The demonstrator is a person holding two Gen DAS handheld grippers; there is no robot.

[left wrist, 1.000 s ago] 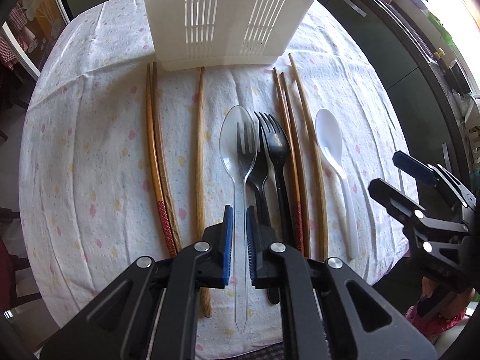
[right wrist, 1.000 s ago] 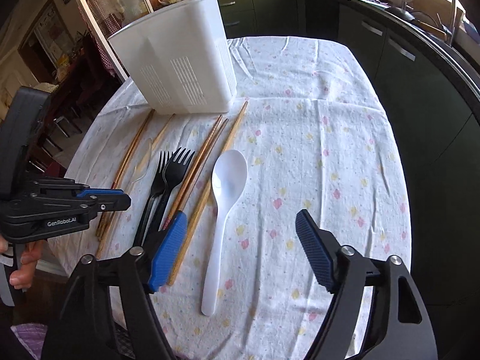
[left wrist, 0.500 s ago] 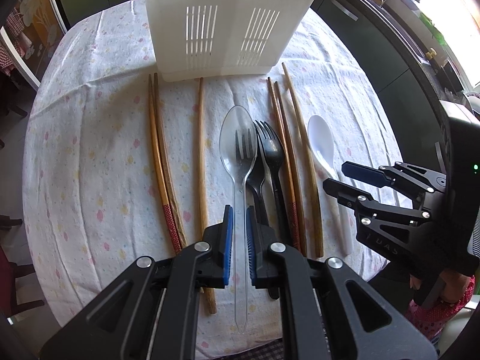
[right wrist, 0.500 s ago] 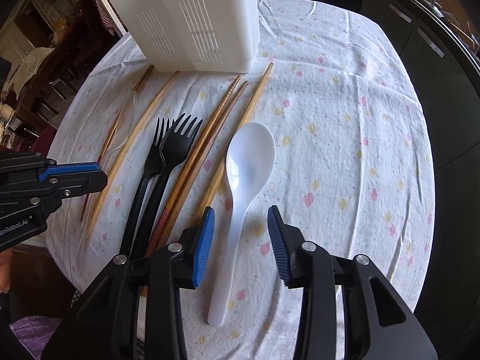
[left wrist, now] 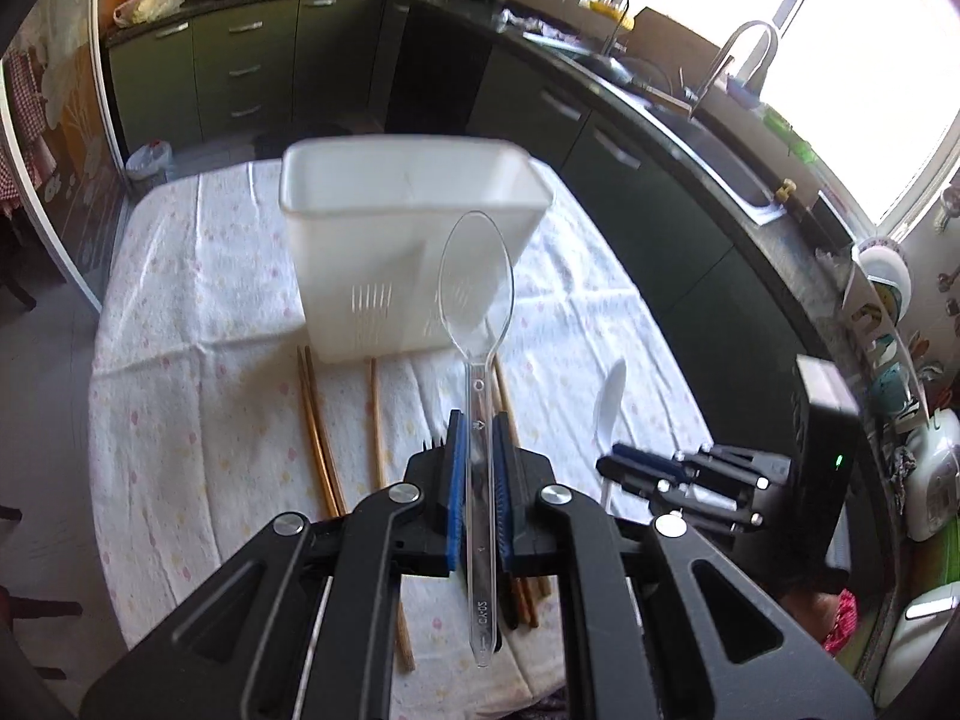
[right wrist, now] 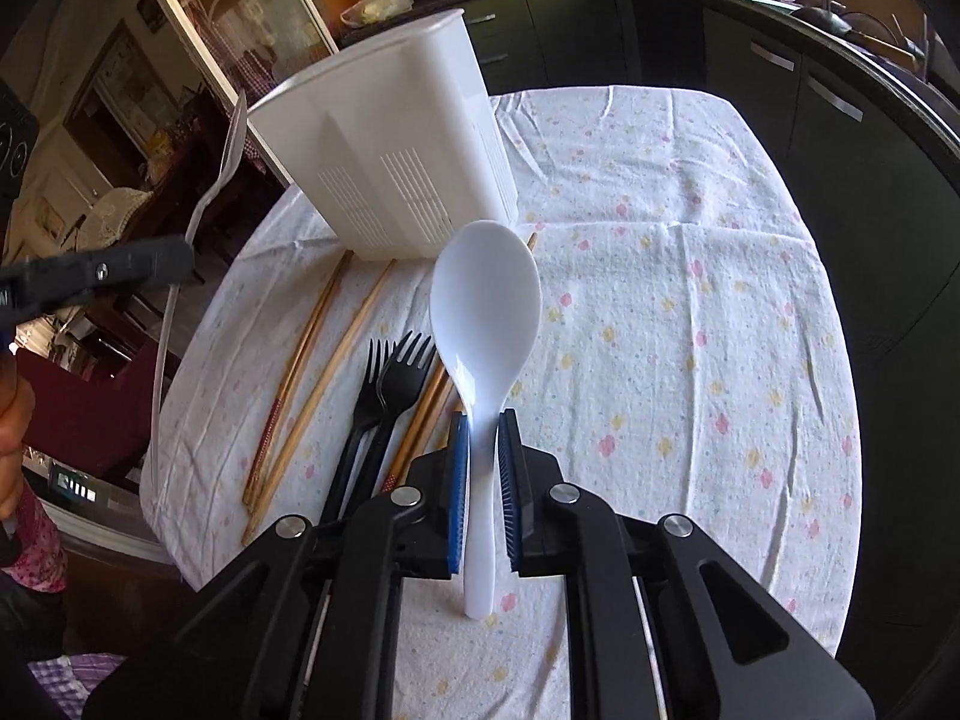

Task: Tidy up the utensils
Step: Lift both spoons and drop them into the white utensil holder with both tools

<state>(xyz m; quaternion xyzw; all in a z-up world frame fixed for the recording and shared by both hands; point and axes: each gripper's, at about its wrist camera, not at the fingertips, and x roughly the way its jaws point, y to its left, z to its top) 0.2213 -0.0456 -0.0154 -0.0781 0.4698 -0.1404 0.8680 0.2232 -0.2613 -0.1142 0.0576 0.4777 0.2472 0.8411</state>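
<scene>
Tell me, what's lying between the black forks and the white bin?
Only bare flowery cloth, with chopsticks alongside, between the black forks and white bin in the right wrist view.

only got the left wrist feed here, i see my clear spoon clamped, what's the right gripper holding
Observer: The right gripper is shut on the white spoon, gripping its handle, bowl pointing forward.
Operator: what's still on the table near it
Observer: Two black forks lie side by side on the tablecloth, left of that spoon.
Operator: anything in the basket yet
Observer: The right view shows only the outer wall of the white basket; its inside is hidden there.
</scene>
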